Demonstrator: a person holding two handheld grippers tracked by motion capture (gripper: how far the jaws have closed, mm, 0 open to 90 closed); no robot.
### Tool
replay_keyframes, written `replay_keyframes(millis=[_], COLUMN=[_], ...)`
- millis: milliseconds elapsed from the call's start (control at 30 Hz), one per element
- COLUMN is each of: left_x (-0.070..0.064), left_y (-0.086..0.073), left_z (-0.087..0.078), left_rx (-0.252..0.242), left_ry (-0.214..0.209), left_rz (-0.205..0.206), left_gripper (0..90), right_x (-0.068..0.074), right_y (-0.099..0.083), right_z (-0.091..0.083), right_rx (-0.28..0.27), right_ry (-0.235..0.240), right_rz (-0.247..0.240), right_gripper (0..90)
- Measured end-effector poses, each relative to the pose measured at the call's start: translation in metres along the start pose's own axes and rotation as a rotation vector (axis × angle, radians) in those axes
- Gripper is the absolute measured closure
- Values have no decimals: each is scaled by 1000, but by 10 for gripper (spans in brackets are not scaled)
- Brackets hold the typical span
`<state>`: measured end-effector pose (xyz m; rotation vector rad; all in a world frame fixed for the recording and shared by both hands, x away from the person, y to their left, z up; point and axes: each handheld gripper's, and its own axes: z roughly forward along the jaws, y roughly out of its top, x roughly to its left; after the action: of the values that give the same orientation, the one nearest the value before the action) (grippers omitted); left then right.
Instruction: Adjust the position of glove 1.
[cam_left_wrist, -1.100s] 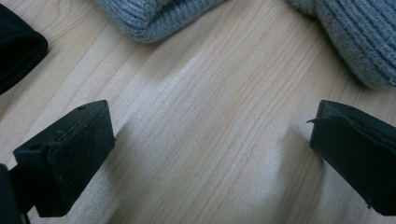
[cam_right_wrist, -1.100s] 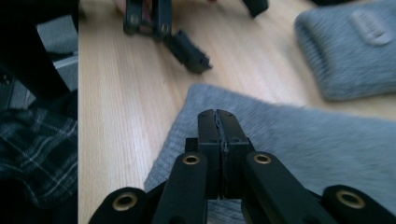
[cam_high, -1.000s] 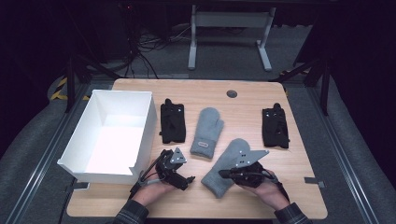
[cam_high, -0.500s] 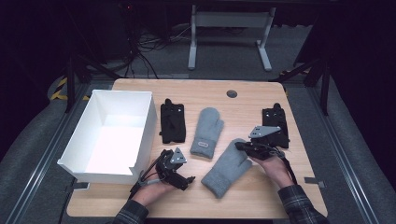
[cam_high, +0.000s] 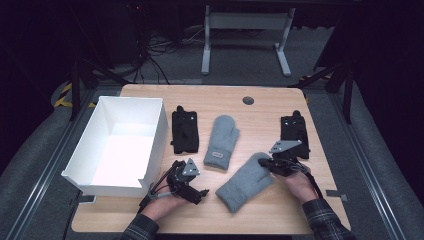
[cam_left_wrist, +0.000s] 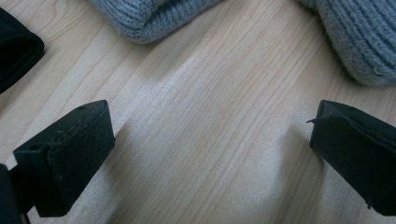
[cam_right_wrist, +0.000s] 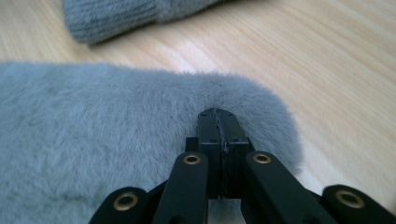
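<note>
Nearest the person, the grey mitten (cam_high: 245, 181) lies on the table (cam_high: 300, 210), its long axis slanting from near-left to far-right. The right gripper (cam_high: 276, 165) has its jaws pinched together on the mitten's far fingertip end. The left gripper (cam_high: 192, 192), just left of the mitten's cuff, rests with jaws wide apart, holding nothing. Beyond the mitten lies a second mitten (cam_high: 221, 141)

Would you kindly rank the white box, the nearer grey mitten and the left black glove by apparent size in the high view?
1. White box, clearly largest.
2. Nearer grey mitten.
3. Left black glove, though it lies farther from the camera, so this is less sure.
</note>
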<state>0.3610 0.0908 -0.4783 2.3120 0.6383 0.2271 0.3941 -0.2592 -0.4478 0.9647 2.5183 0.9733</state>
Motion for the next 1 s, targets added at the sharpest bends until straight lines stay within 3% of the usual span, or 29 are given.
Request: replay_keyframes(millis=[267, 467, 633, 767, 1000], left_x=[0, 0, 0, 0, 0], left_y=[0, 0, 0, 1, 1], left_z=[0, 0, 0, 0, 1], left_rx=[0, 0, -1, -2, -1], left_ry=[-1, -1, 2, 7, 8], left_rz=[-1, -1, 3, -7, -10], left_gripper=[2, 2, 4, 6, 8], right_x=[3, 7, 4, -4, -8], right_y=[-8, -9, -28, -51, -81], right_z=[-10, -34, -48, -60, -63], right_rx=[-7, -89, -104, -122, -98], right_ry=[2, -18, -57, -112, -170], right_rz=[9, 15, 53, 112, 186], right_gripper=[899, 822, 711, 559, 374])
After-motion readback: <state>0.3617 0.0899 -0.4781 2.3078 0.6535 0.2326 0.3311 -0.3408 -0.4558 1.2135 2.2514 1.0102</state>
